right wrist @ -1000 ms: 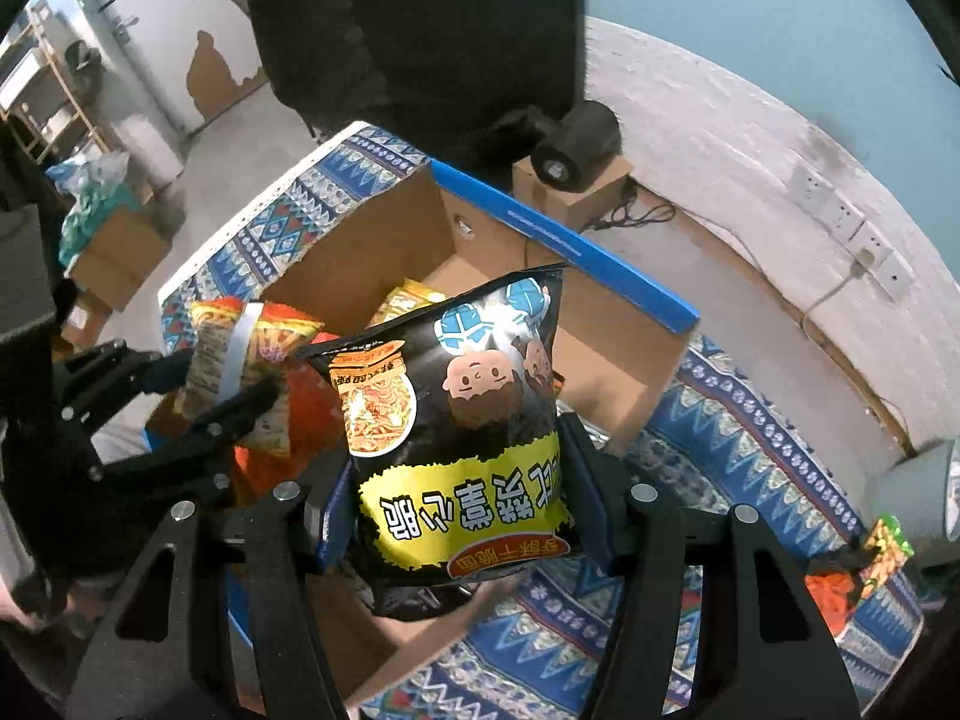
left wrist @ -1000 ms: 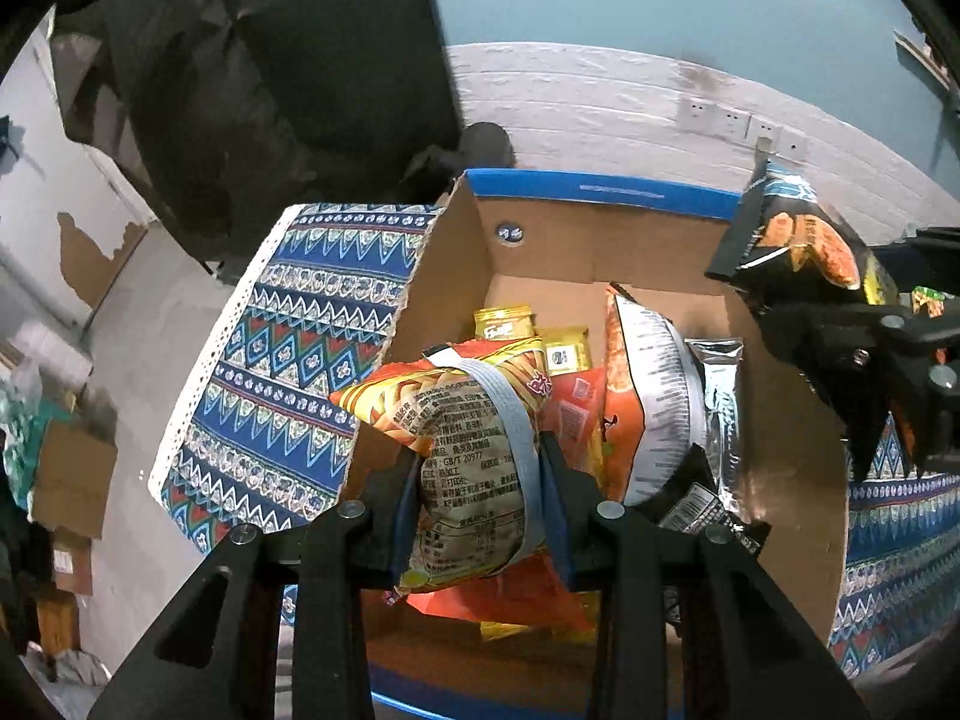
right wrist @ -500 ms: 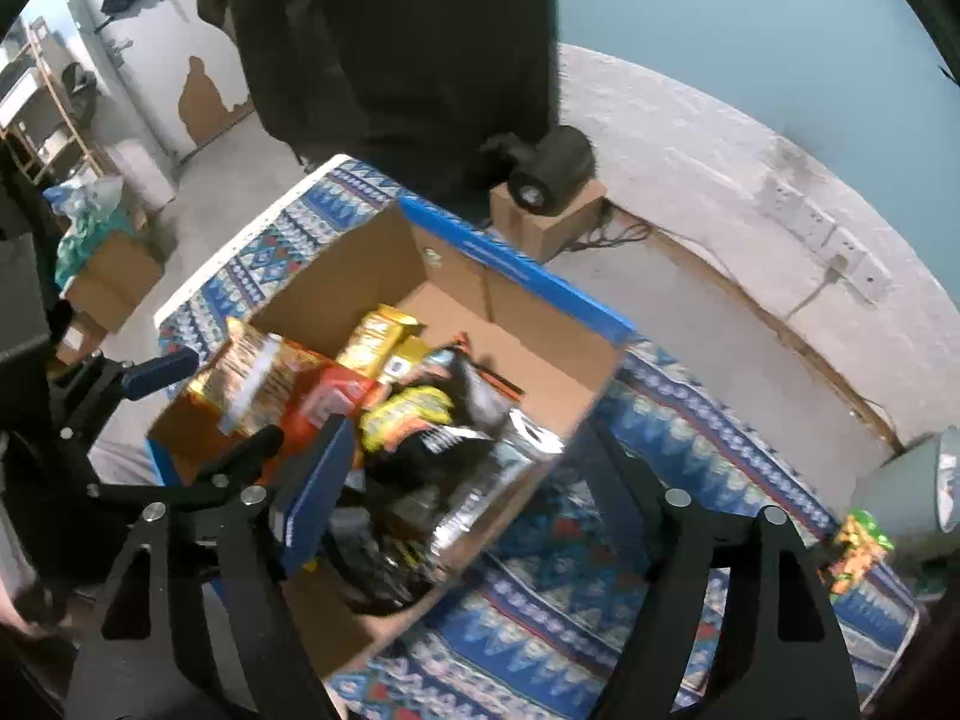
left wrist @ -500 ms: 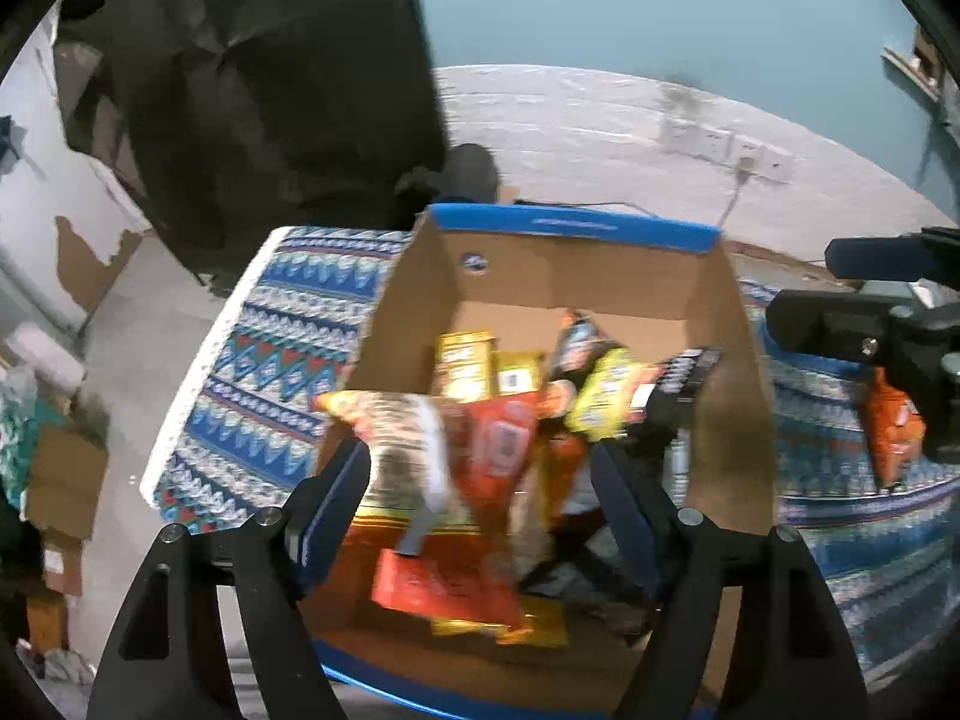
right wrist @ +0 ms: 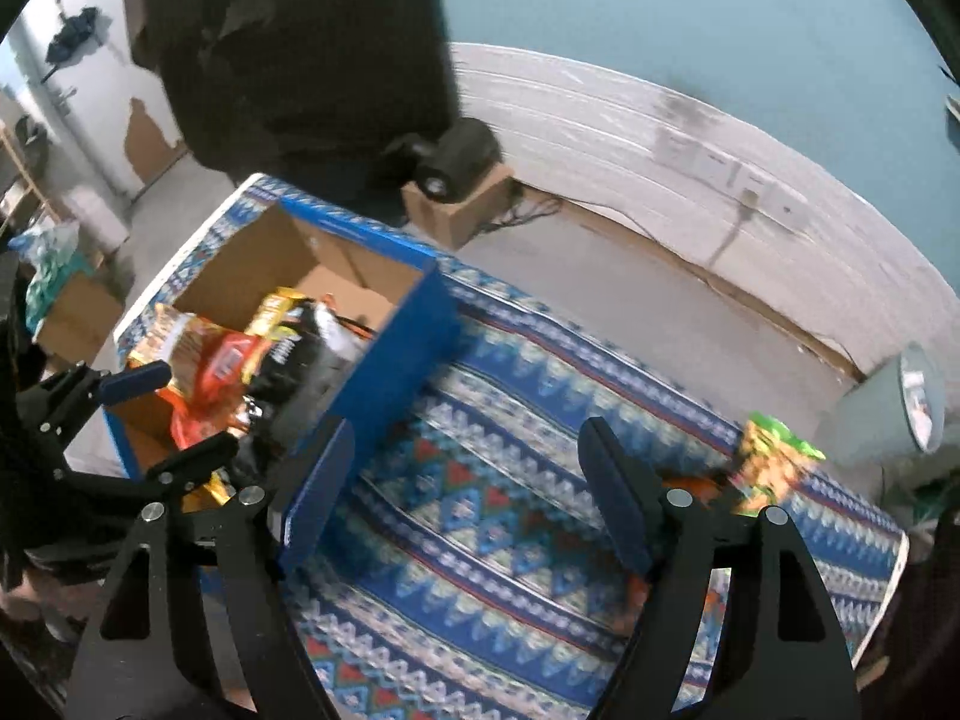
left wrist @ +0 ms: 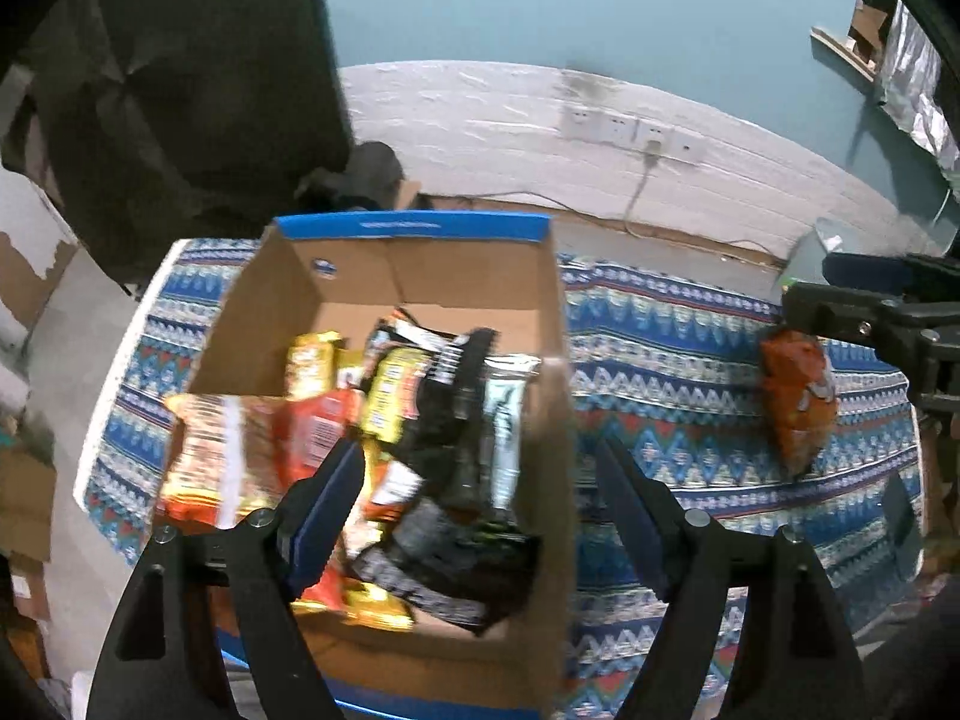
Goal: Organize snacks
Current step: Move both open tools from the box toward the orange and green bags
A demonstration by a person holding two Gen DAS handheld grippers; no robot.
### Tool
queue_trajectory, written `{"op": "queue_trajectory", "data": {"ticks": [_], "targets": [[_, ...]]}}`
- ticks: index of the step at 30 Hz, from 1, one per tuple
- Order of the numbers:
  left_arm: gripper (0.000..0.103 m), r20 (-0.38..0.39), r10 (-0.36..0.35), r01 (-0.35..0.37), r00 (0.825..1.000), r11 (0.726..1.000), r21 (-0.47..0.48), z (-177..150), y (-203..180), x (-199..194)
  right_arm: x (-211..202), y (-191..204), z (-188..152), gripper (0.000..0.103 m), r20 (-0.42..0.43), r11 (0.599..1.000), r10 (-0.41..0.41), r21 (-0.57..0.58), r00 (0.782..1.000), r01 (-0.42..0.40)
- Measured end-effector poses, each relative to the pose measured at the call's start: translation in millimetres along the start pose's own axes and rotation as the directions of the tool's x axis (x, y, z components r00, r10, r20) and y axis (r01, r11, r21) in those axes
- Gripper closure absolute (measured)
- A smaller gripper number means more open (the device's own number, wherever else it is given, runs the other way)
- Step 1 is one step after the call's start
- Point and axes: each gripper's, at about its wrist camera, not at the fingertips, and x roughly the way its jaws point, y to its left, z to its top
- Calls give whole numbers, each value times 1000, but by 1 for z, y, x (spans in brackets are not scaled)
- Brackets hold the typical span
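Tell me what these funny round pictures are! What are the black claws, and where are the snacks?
A person holds a two-fingered gripper in each hand, each with its own camera. One picture looks along the left gripper, the other along the right gripper. Both have just been opening and hold nothing now. Most snacks lie in the box. It sits on a patterned cloth. An orange bag and a green bag lie on the cloth outside it.

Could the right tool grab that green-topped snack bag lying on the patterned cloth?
Probably yes. The right tool is open and empty, and only bare patterned cloth shows beside the green-topped snack bag.
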Motion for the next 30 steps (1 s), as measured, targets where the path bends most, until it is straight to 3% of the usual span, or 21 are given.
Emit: {"op": "queue_trajectory", "data": {"ticks": [13,20,30], "targets": [[16,-24,-46,49,999,994,100,4,-80,2,-33,-74,-44,25,8,994,-83,70,997,82],[14,-76,-62,75,995,981,177,1,-135,12,-41,-112,-69,25,-5,984,-139,111,990,138],[14,-156,-107,137,982,971,195,-2,-208,32,-44,-167,-105,24,-37,962,-175,207,984,179]]}}
